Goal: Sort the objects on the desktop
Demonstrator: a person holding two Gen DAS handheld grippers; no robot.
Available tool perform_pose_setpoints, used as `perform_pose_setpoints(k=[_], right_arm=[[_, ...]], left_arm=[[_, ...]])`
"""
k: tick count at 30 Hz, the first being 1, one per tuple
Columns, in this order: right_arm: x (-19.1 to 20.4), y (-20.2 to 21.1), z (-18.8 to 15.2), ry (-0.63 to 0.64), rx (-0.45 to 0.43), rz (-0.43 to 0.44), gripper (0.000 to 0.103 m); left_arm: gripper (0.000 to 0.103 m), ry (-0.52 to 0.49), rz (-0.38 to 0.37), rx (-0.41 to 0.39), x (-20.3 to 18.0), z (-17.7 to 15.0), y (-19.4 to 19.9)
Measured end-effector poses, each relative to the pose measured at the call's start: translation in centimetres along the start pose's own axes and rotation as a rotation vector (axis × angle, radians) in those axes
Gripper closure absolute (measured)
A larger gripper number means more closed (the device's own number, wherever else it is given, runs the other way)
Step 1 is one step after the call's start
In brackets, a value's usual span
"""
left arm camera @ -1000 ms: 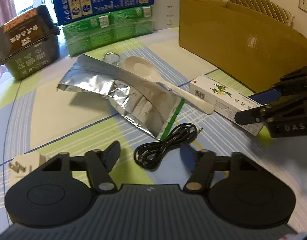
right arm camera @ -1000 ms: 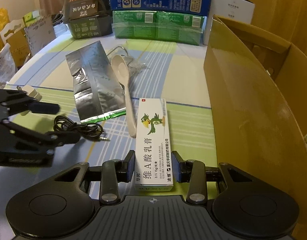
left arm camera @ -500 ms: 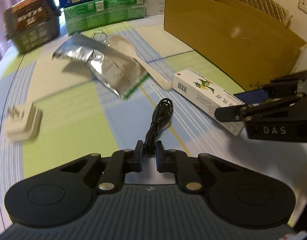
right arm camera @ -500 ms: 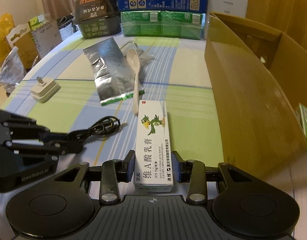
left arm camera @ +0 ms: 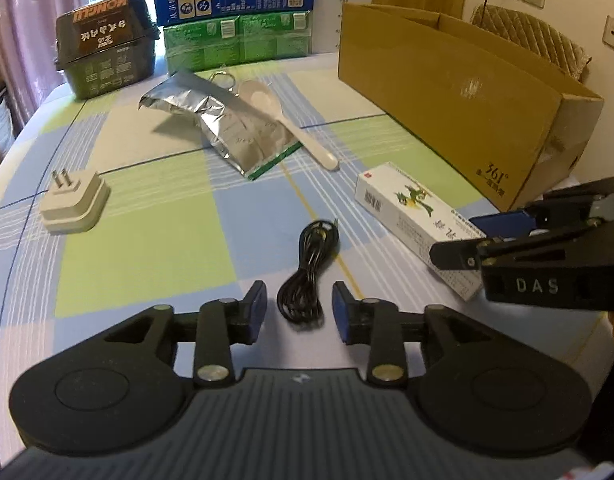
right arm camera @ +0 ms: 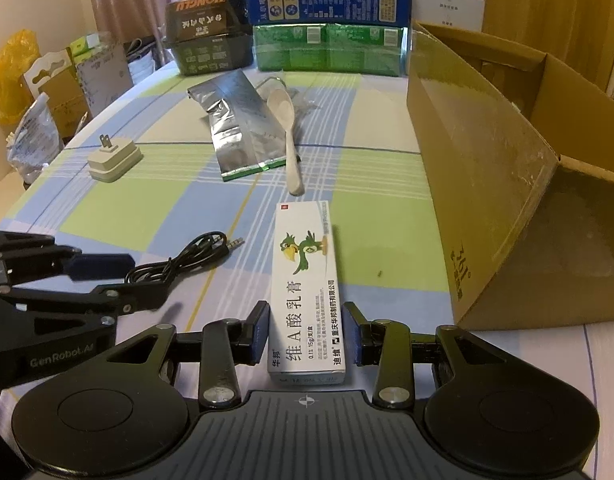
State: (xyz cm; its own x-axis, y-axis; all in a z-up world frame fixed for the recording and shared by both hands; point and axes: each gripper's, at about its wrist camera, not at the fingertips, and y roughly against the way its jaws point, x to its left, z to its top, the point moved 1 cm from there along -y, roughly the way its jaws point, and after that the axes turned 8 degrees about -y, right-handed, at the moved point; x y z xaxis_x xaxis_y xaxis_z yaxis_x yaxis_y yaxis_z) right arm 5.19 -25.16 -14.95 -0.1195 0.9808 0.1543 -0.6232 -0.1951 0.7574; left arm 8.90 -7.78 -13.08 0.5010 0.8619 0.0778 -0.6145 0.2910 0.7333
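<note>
Left claw (left arm camera: 299,312): spread wide, low over the table (left arm camera: 147,264), its blue pads either side of the near end of a coiled black cable (left arm camera: 307,276) without touching it.
Right claw (right arm camera: 307,336): spread just wider than the white medicine box (right arm camera: 307,288), a pad close on each side of the box's near end; whether either pad touches cannot be told.
Cable: lies on the checked cloth just left of the medicine box, plug end pointing away.
Medicine box: flat on the table, long side running away from the claw, a green parrot printed on top.
Spoon (right arm camera: 289,136): white, beyond the box, its handle overlapping the edge of a crumpled silver foil pouch (right arm camera: 239,124).
Charger (left arm camera: 73,204): white plug block, prongs up, well to the left.
Cardboard box (left arm camera: 467,96): open, along the right side of the table.
Far edge: stacked blue and green cartons (left arm camera: 235,20) and a dark food tub (left arm camera: 105,48).
</note>
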Motion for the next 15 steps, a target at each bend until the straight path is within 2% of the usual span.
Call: perform_pose_setpoints(k=[7,12,15], right_arm=[[-0.5,-0.6,0.2,-0.005,-0.006,-0.017,0.067],[-0.8,-1.0,0.4,-0.020,-0.007,-0.018,0.067],[-0.8,-1.1,0.4,-0.019,-0.010,-0.018,0.066]], left_arm=[[0.071,-0.066,-0.003,0.002,-1.1,0.6,-1.8],[0.071,-0.039,-0.005,0.003,-0.8,0.9,-2.5],[0.078,-0.004,0.004,-0.002,-0.5,1.0,-2.7]])
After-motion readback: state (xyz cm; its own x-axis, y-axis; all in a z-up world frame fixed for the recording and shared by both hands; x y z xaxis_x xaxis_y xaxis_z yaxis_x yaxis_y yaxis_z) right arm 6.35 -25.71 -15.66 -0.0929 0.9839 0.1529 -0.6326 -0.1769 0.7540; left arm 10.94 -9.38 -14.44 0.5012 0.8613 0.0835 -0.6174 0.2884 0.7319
